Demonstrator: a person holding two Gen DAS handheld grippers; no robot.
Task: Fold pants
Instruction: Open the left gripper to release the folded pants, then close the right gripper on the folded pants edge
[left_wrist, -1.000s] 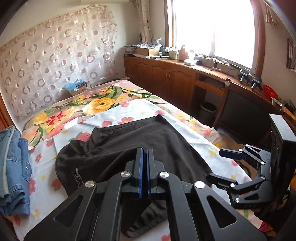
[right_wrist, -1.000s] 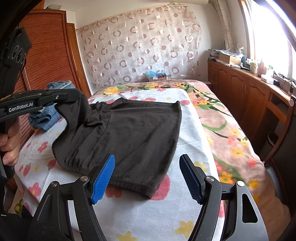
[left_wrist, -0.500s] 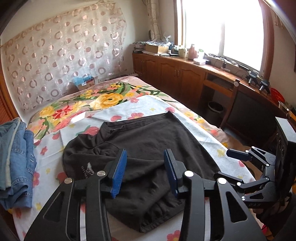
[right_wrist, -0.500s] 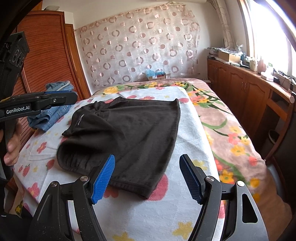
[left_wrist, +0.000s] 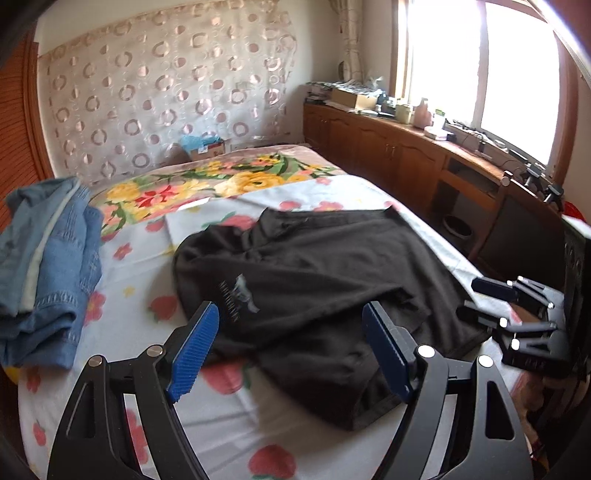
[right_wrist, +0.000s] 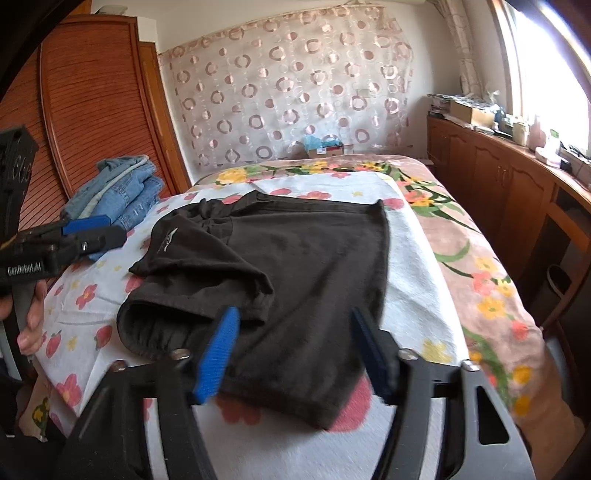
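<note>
Bed (left_wrist: 332, 435): seen covered by a white floral sheet, with a pink floral blanket laid at the far end and window side.
Pants (left_wrist: 314, 288) (right_wrist: 306, 266): black, laid flat mid-bed on the white sheet; one side is folded over the rest, a small light logo shown on top of the fold; hem edge found nearest the cameras.
Denim pile (left_wrist: 48, 266) (right_wrist: 118, 188): blue jeans stacked at the bed's left edge, kept apart from the pants.
Left gripper (left_wrist: 291, 350) (right_wrist: 92, 232): jaws seen spread wide, nothing held; held above the near edge of the pants; contact with the fabric cannot be told.
Right gripper (right_wrist: 293, 343) (left_wrist: 476, 299): jaws spread apart, nothing clamped; positioned over the near hem of the pants, blurred.
Hand (right_wrist: 31, 321): seen wrapped on the left gripper's handle at the frame's left edge.
Box (right_wrist: 325, 147): small, placed at the head of the bed against the patterned curtain.
</note>
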